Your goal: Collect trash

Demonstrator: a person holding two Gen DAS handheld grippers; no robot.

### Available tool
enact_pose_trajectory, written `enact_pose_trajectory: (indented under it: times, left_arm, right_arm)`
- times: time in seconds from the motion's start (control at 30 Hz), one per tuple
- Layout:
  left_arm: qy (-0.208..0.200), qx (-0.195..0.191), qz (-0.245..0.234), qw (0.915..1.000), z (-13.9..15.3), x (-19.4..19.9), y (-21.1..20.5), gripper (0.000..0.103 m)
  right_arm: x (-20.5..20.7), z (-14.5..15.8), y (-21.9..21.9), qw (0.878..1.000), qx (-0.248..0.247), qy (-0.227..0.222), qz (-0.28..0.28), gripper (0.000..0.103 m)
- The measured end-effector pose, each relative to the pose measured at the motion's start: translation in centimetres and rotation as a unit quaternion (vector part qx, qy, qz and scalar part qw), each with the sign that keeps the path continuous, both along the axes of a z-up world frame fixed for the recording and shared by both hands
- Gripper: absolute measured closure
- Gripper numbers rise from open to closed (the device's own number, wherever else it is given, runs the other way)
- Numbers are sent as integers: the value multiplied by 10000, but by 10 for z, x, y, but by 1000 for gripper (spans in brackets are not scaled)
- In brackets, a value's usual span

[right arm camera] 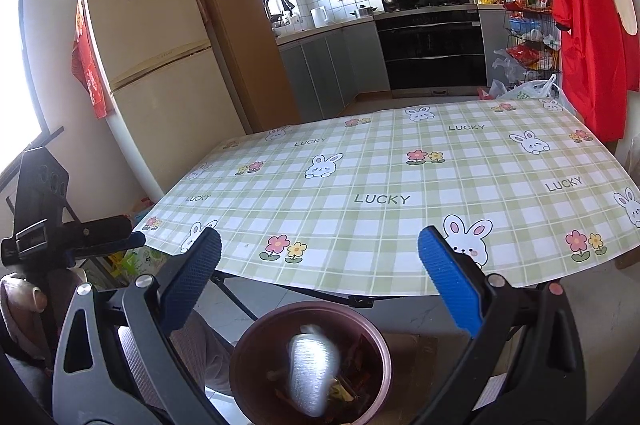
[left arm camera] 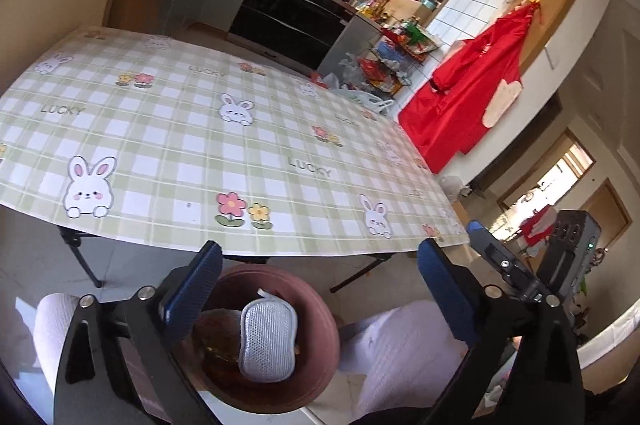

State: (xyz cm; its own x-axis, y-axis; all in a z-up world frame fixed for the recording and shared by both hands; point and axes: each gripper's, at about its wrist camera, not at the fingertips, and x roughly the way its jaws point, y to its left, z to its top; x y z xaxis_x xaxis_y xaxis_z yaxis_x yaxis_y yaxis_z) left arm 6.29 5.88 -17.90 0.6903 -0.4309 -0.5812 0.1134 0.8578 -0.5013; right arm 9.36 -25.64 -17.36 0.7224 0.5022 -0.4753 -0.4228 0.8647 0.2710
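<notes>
A round maroon trash bin [left arm camera: 330,325] stands on the floor just below the table's near edge. A grey mesh scrub pad [left arm camera: 266,339] lies inside it on brown scraps. My left gripper [left arm camera: 320,253] hovers above the bin, open, its blue pads [left arm camera: 196,285] spread wide with nothing between them. In the right wrist view the same bin [right arm camera: 316,305] shows from above, and the pad [right arm camera: 314,371] is a motion-blurred streak inside it. My right gripper [right arm camera: 320,245] is open and empty over the bin. Each gripper appears at the edge of the other's view.
A table with a green checked rabbit tablecloth [right arm camera: 380,185] stretches ahead, with its folding legs [left arm camera: 86,265] beside the bin. A person's light-trousered legs [left arm camera: 400,345] flank the bin. A fridge [right arm camera: 152,65] stands to the left, and a red apron [left arm camera: 472,93] and a stocked rack [left arm camera: 384,65] to the right.
</notes>
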Motion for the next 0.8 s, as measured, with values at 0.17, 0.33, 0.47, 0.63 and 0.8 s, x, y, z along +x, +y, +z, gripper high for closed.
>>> enact_pose_trajectory:
  times: [0.17, 0.33, 0.47, 0.63, 0.8]
  left_arm:
    - [341, 536, 329, 9974, -8, 6, 8, 6]
    - [124, 938, 458, 9945, -1, 5, 8, 6]
    - [-313, 1473, 656, 9864, 19, 0, 2, 6]
    - [-843, 1789, 670, 9780, 59, 6, -2, 6]
    - [-1497, 2079, 619, 9647, 108, 5, -9, 6]
  right_arm:
    - [1, 0, 2, 9999, -134, 12, -64, 6]
    - [2, 10, 6, 9986, -473, -67, -212, 6]
    - [1, 35, 7, 9961, -727, -324, -380, 6]
    - [2, 81, 10, 9907, -1081, -671, -474, 6]
    - [1, 125, 7, 9865, -1245, -935, -508, 6]
